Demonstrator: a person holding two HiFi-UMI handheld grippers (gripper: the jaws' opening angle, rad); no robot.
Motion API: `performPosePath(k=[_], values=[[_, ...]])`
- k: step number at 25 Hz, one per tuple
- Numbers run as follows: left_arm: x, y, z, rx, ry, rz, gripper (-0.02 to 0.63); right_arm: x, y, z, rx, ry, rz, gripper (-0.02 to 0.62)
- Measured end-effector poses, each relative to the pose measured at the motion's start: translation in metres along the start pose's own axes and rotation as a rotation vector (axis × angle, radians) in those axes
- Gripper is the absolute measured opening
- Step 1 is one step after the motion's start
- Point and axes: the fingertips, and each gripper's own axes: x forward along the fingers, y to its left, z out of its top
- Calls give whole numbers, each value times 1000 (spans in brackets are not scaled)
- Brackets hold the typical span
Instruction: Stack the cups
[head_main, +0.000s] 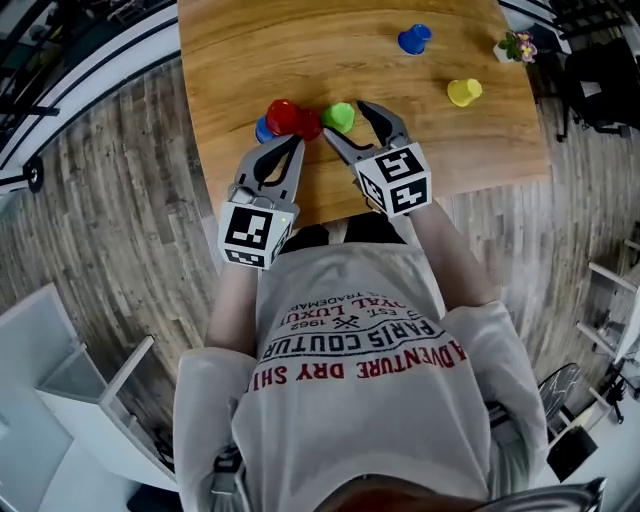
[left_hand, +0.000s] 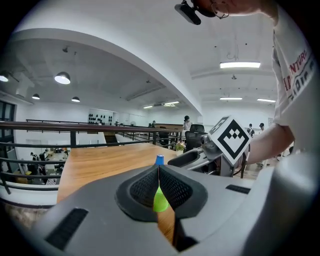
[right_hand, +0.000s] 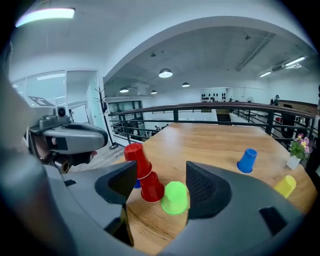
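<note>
Two red cups (head_main: 292, 118) stand nested upside down and tilted on the wooden table (head_main: 300, 50), with a blue cup (head_main: 262, 129) partly hidden behind them. A green cup (head_main: 339, 117) stands upside down right beside them. My right gripper (head_main: 347, 124) is open, its jaws spread just short of the green cup (right_hand: 175, 197) and the red cups (right_hand: 142, 172). My left gripper (head_main: 292, 146) is shut and empty, its tips near the red stack. Farther off stand another blue cup (head_main: 413, 38) and a yellow cup (head_main: 463, 92).
A small flower pot (head_main: 516, 46) sits at the table's far right corner. The table's near edge (head_main: 330, 210) runs just under both grippers. In the left gripper view, the right gripper (left_hand: 200, 157) is close on the right. A railing (right_hand: 210, 107) lies beyond the table.
</note>
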Motion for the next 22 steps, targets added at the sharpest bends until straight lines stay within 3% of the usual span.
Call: performPosePath(k=[7,16,22], values=[[65,-39,25,74,6,-15,17,-34,-84,-12,27,3,-37,299],[152,-95,39,61,10,-10,17,-83,-212,-38,49,7,-134,299],[203,-120,43,97,11,-2,17,-97,-277,-54,0,31,-172,299]])
